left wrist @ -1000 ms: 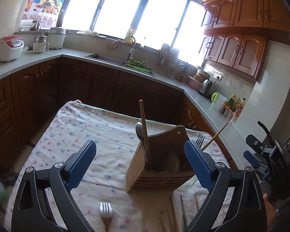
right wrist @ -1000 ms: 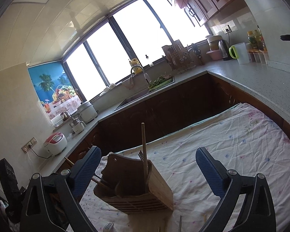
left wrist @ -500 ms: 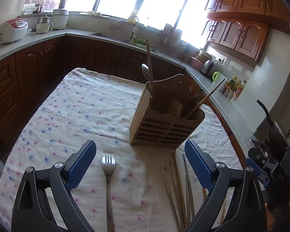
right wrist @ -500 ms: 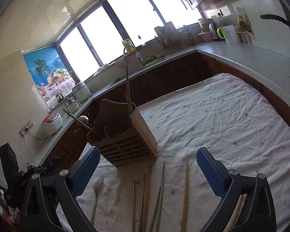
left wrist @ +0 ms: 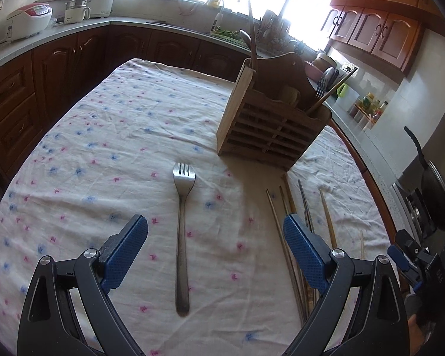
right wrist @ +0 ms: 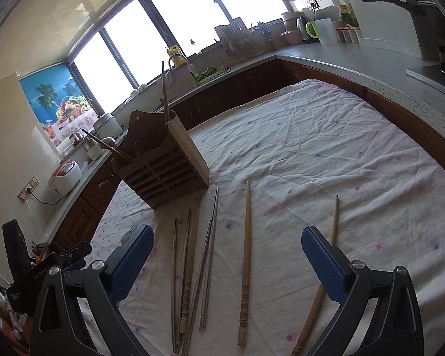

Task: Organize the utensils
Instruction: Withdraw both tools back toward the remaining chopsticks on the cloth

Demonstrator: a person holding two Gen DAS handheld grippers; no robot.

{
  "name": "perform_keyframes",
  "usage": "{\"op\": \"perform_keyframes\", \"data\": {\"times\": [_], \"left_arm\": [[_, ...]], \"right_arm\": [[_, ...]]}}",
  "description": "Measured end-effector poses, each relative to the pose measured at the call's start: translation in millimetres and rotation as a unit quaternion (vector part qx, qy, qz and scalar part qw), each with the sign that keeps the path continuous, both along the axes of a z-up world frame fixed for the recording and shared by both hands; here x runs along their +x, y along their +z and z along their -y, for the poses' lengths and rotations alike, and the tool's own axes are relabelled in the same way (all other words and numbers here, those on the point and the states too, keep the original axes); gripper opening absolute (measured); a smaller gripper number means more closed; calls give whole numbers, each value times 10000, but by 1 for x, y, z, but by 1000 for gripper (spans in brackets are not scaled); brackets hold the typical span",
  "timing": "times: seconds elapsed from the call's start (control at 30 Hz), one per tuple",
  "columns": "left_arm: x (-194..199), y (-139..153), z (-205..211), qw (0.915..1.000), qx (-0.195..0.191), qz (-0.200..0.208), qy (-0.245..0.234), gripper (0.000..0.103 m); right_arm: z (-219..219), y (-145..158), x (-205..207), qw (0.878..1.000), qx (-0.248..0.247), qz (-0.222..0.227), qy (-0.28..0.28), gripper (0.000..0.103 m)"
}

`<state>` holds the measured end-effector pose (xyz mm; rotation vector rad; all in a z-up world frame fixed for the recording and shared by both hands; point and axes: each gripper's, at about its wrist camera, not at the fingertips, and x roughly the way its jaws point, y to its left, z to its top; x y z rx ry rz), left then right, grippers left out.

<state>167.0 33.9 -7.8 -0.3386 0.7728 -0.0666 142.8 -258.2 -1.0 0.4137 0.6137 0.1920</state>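
Observation:
A wooden utensil holder [left wrist: 270,127] stands on the flowered tablecloth [left wrist: 109,160] and holds a spoon, a fork and chopsticks. It also shows in the right wrist view [right wrist: 166,163]. A steel fork [left wrist: 182,231] lies flat in front of it, between the fingers of my open, empty left gripper [left wrist: 215,249]. Several wooden and metal chopsticks [right wrist: 198,255] lie loose in front of the holder; they also show in the left wrist view [left wrist: 293,225]. My right gripper [right wrist: 227,255] is open and empty above them, with one wooden chopstick [right wrist: 245,255] between its fingers.
Dark wood cabinets and a grey counter [right wrist: 370,59] wrap around the table. On the counter stand a rice cooker [left wrist: 26,20], a sink with tap [right wrist: 181,59], a kettle and jars [right wrist: 320,29]. A pan [left wrist: 436,190] sits at the right.
Both grippers have tilted down and drawn back from the holder. The fork and the loose chopsticks have come fully into view below them. Both stay open.

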Motion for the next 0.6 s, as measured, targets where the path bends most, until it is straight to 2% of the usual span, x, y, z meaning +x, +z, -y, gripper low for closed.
{"op": "perform_keyframes", "data": {"times": [0.6], "left_arm": [[20, -5, 25, 9990, 255, -229, -292, 95]], "right_arm": [[-2, -9, 22, 9997, -121, -182, 107, 100]]}}
